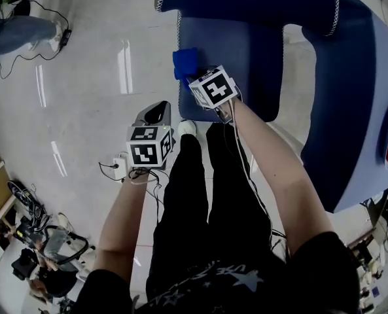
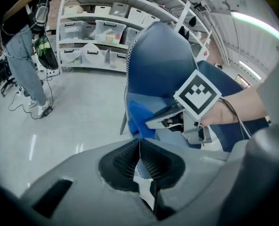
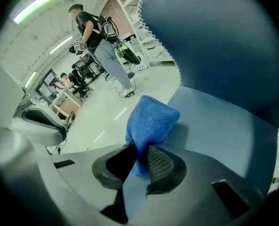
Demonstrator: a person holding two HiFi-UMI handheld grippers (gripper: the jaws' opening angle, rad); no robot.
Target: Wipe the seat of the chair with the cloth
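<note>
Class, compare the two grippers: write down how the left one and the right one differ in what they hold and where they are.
The left gripper is shut on nothing; the right gripper is shut on the blue cloth. The left gripper is over the floor, beside the chair; the right gripper is at the edge of the chair seat. Shared: both have their jaws closed.

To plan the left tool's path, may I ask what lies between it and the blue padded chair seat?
The right tool, shut on a blue terry cloth at the edge of the blue padded seat, lies between; the left gripper view shows it.
</note>
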